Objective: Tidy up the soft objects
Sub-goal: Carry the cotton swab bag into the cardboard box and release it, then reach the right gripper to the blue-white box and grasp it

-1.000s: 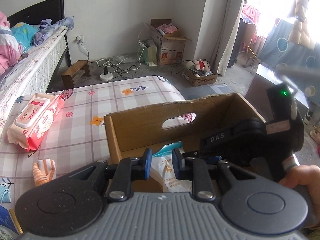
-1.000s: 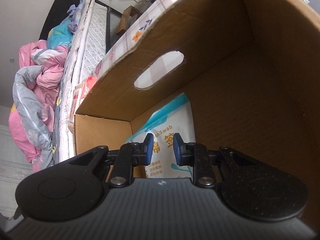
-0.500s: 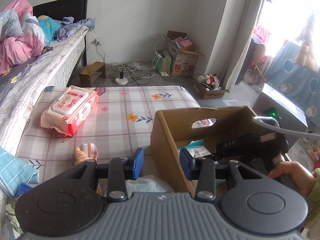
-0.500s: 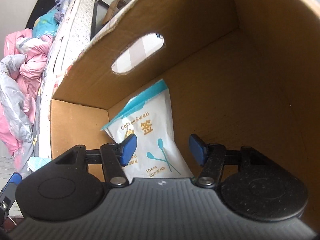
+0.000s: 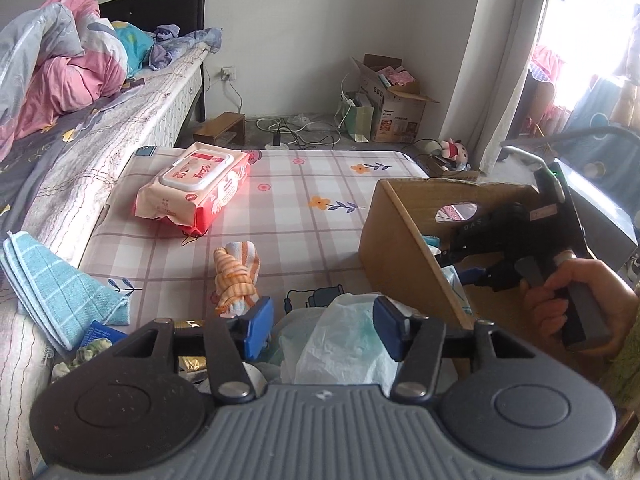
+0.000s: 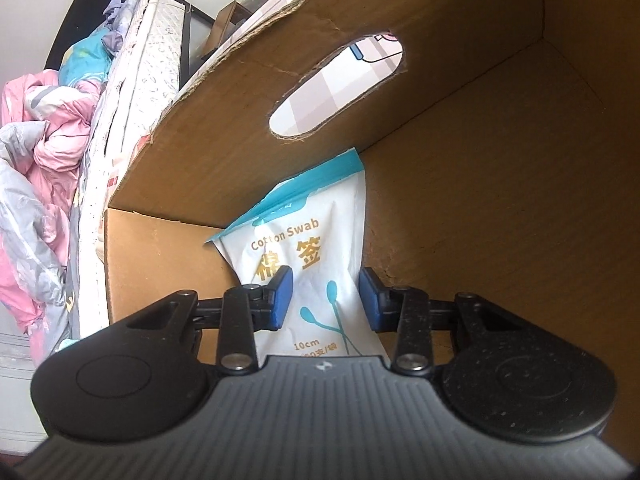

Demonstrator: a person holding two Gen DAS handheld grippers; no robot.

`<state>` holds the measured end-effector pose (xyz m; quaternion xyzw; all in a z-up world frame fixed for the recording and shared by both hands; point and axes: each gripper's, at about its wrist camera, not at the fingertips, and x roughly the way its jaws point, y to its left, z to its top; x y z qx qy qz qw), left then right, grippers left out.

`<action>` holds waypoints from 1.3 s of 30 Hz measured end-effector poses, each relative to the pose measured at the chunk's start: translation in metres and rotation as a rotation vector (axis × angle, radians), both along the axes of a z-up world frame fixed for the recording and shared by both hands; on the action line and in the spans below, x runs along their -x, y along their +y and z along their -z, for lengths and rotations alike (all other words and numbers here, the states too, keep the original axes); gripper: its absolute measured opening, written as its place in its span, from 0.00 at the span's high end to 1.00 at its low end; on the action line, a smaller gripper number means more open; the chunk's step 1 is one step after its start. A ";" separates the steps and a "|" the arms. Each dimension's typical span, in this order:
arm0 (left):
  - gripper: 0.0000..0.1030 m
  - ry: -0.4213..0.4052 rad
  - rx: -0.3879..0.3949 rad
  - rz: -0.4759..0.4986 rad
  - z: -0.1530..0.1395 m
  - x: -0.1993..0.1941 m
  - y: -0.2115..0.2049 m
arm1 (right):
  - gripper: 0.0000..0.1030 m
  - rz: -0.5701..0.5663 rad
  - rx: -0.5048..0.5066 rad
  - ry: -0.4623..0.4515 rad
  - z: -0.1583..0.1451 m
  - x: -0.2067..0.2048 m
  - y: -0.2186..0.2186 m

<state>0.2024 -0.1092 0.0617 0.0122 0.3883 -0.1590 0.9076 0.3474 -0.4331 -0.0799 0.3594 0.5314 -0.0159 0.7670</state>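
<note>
A cardboard box stands on the checked bedsheet at the right. My right gripper is open inside the box, its blue pads either side of a white and teal cotton swab bag that lies on the box floor. My left gripper is open and empty, hovering over a crumpled white plastic bag just left of the box. A rolled orange-striped cloth, a pink wet-wipes pack and a folded blue towel lie on the sheet.
A bed with a pink quilt runs along the left. Small clutter lies at the sheet's near left edge. Boxes, cables and a stool sit on the floor by the far wall. A hand holds the right gripper.
My right gripper opened and let go of the cotton swab bag inside the box. My left gripper pulled back and left from the box and opened, now over the plastic bag.
</note>
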 end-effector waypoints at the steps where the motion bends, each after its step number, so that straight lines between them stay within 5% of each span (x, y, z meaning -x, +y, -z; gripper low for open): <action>1: 0.41 -0.001 -0.002 0.002 0.001 0.002 0.000 | 0.63 0.002 0.000 -0.001 0.000 0.000 0.001; 8: 0.18 -0.039 -0.013 -0.010 -0.001 0.019 0.006 | 0.53 0.016 -0.004 -0.014 -0.007 0.007 -0.005; 13: 0.17 -0.060 -0.003 -0.035 -0.008 0.033 0.023 | 0.44 0.004 0.060 -0.090 -0.038 0.018 -0.002; 24: 0.17 -0.149 -0.003 -0.180 -0.025 0.071 0.105 | 0.43 -0.039 0.137 -0.288 -0.126 0.074 0.015; 32: 0.18 -0.102 -0.020 -0.284 -0.013 0.092 0.176 | 0.42 -0.216 -0.034 -0.383 -0.169 0.106 0.103; 39: 0.22 -0.006 0.044 -0.297 0.006 0.098 0.209 | 0.44 -0.493 -0.187 -0.327 -0.164 0.114 0.236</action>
